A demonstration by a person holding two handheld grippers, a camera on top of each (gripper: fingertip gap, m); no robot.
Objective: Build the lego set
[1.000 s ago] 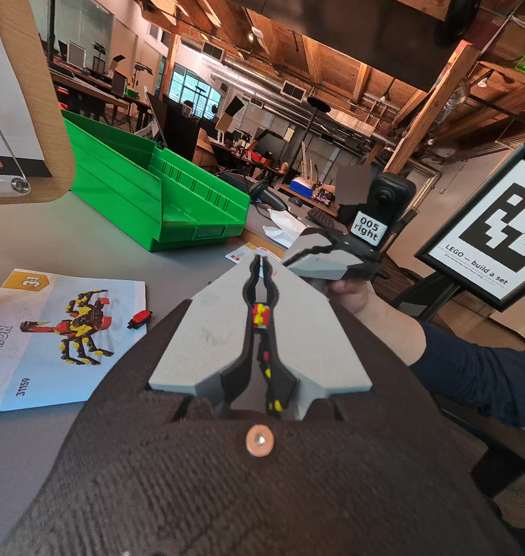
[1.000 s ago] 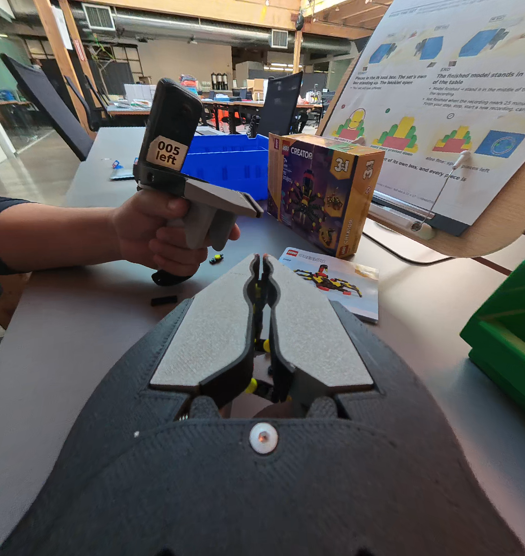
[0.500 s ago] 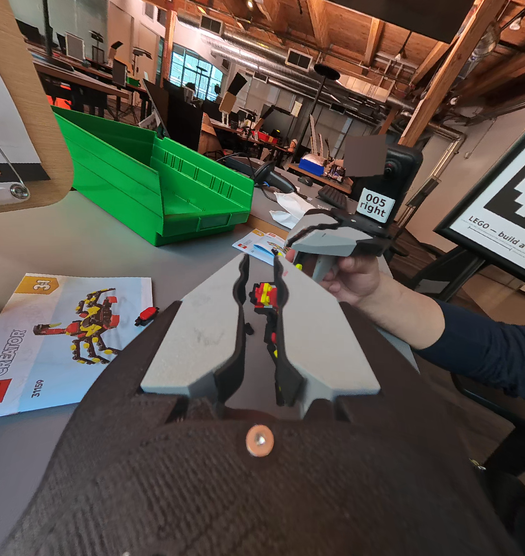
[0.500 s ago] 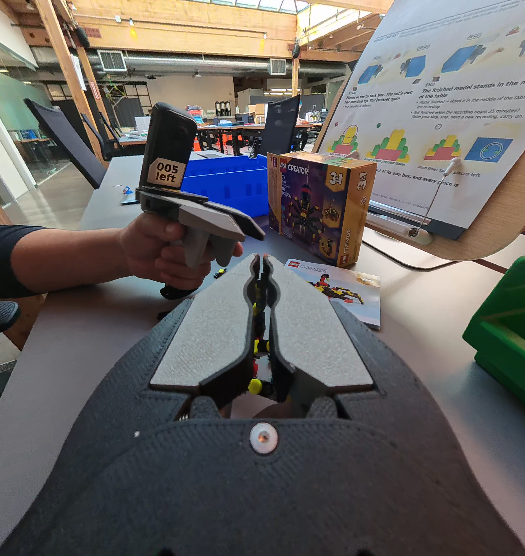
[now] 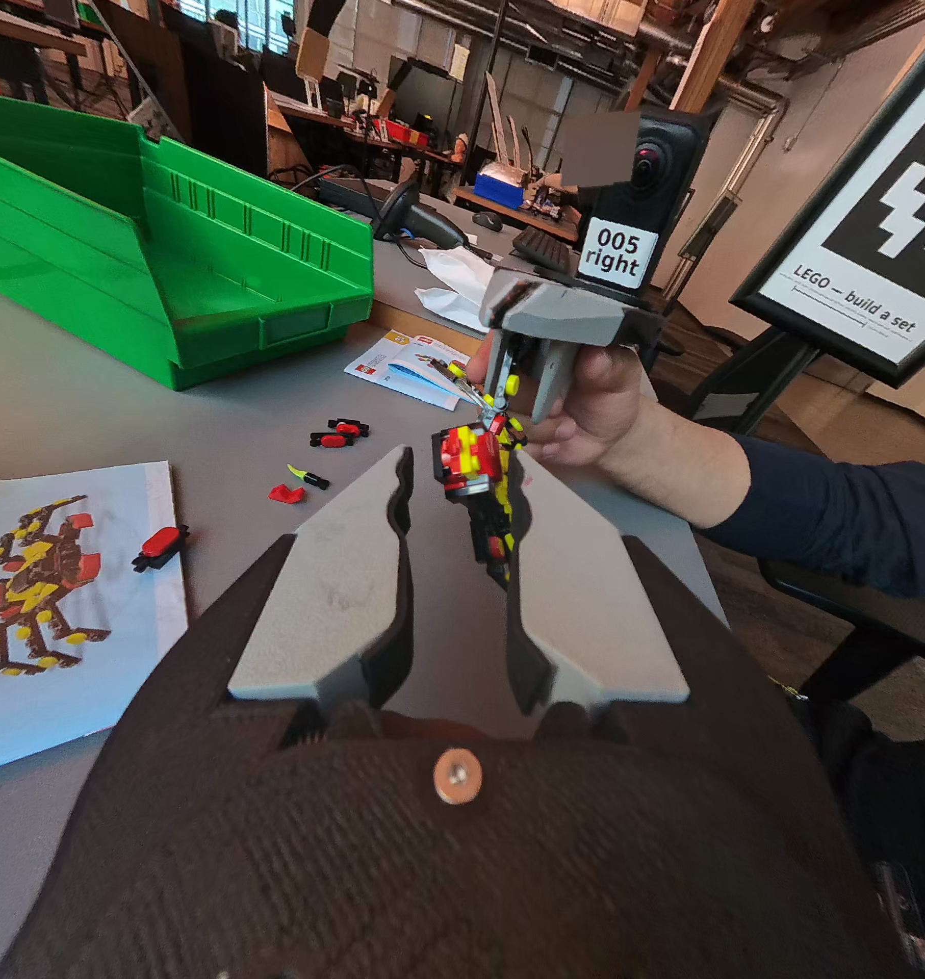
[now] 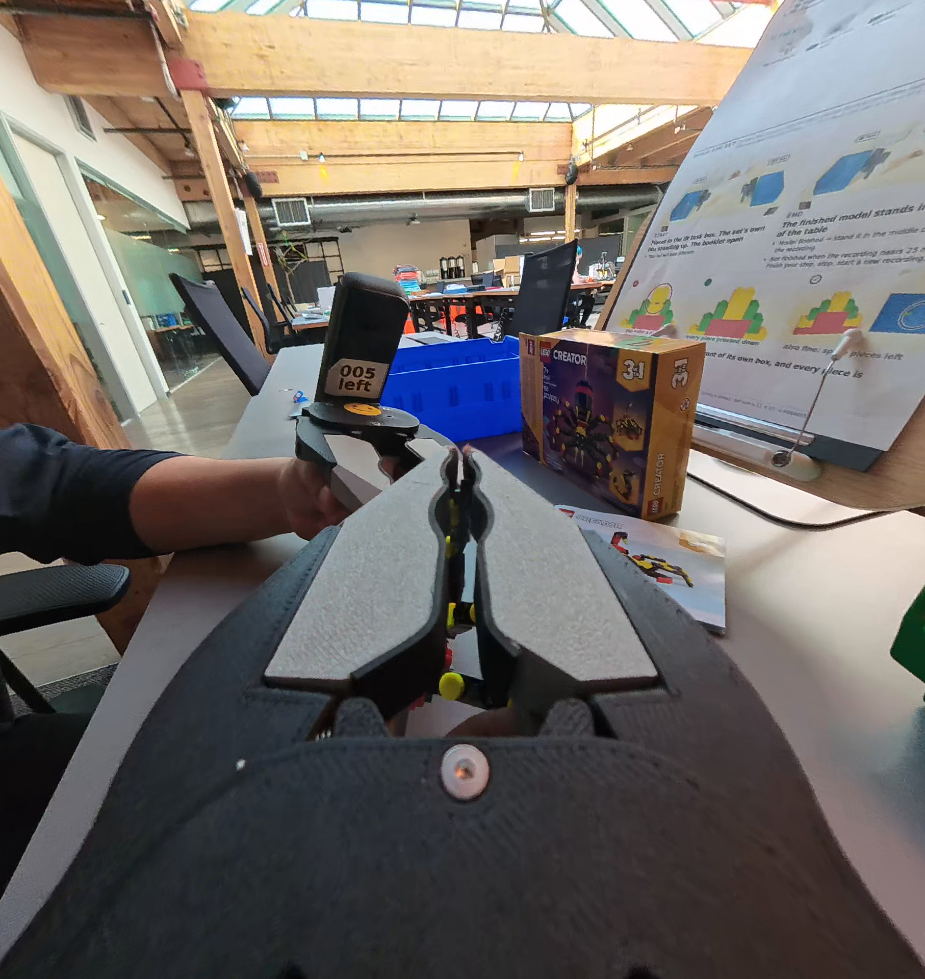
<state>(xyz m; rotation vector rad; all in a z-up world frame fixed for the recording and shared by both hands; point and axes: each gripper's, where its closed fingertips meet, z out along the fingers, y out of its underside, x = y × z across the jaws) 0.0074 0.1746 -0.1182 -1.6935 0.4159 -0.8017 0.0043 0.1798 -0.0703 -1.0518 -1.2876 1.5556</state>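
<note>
My left gripper [image 5: 463,455] is open above the grey table [image 5: 132,424]. A red, yellow and black brick model [image 5: 468,466] hangs between its fingers, close to the right one, with a clear gap to the left pad. My right gripper [image 5: 508,302] is above it, shut on the model's upper leg parts. In the right wrist view my right gripper [image 6: 460,455] is shut, with black and yellow parts of the model [image 6: 455,530] pinched between its fingers. The open left gripper [image 6: 386,466] shows just beyond it.
Loose red-and-black pieces [image 5: 338,432], a green-tipped claw [image 5: 307,477] and a red piece [image 5: 285,494] lie on the table. A booklet [image 5: 52,609], a green bin [image 5: 158,254], a set box [image 6: 608,418], a blue bin [image 6: 450,386] and an instruction board [image 6: 820,265] stand around. The grippers' ends are close to 5 centimetres from one another.
My left gripper was shut on the model a second ago and has opened, letting go of it. The right gripper stays shut on the model. Both views have shifted a little.
</note>
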